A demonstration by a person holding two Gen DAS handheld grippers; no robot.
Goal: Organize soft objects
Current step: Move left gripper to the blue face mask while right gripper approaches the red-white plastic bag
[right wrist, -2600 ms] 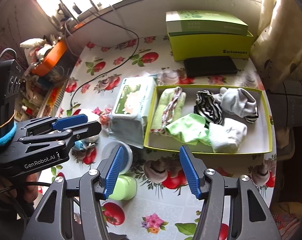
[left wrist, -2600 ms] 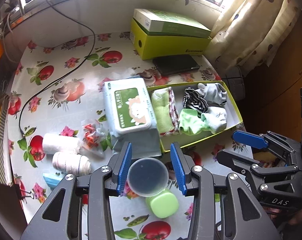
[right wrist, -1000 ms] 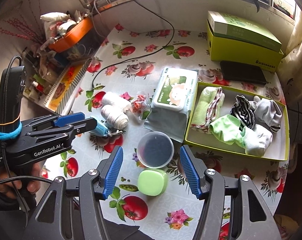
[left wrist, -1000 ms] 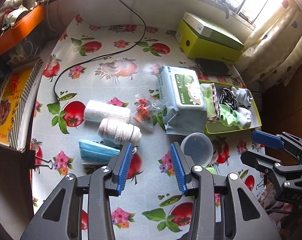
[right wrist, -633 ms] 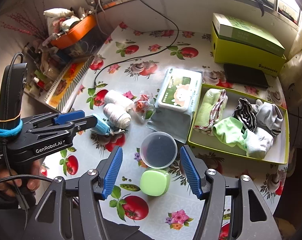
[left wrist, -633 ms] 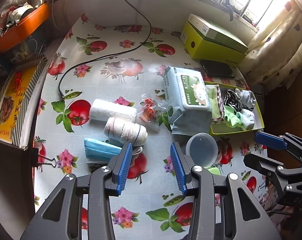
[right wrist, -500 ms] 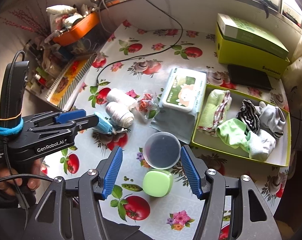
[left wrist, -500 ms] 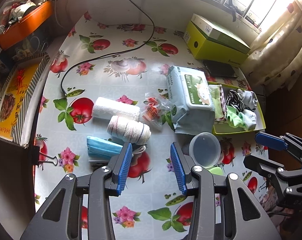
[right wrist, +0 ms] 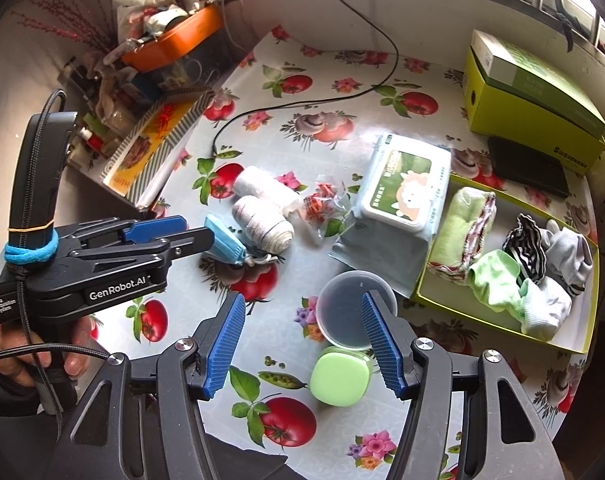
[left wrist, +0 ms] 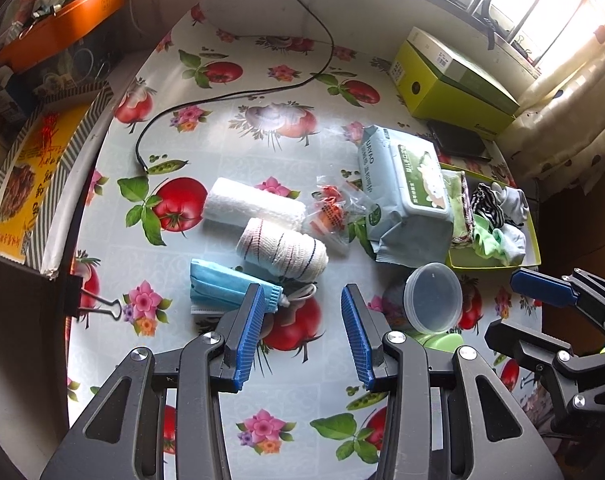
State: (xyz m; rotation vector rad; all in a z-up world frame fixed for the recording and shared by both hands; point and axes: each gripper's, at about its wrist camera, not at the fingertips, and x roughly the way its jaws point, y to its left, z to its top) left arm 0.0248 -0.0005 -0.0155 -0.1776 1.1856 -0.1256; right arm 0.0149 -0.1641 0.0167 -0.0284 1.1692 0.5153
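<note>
A yellow-green tray [right wrist: 502, 322] at the right holds a folded green cloth [right wrist: 460, 224] and several socks [right wrist: 542, 264]; it also shows in the left wrist view [left wrist: 490, 260]. On the table lie a white rolled towel [left wrist: 252, 204], a striped cloth roll [left wrist: 282, 250] and a blue face mask [left wrist: 222, 286]. My left gripper [left wrist: 302, 334] is open and empty, above the table just near of the mask and striped roll. My right gripper [right wrist: 304, 344] is open and empty, near a clear cup [right wrist: 352, 310].
A wet-wipes pack [left wrist: 404, 184] lies left of the tray, a small clear packet [left wrist: 332, 210] beside it. A green container [right wrist: 340, 378] sits near the cup. A yellow-green box [right wrist: 530, 100], a black slab [right wrist: 526, 166] and a black cable [left wrist: 238, 92] lie at the back.
Both grippers have drawn back and moved left, away from the tray. The rolls and the mask have come into the middle of the left wrist view. Both stayed open.
</note>
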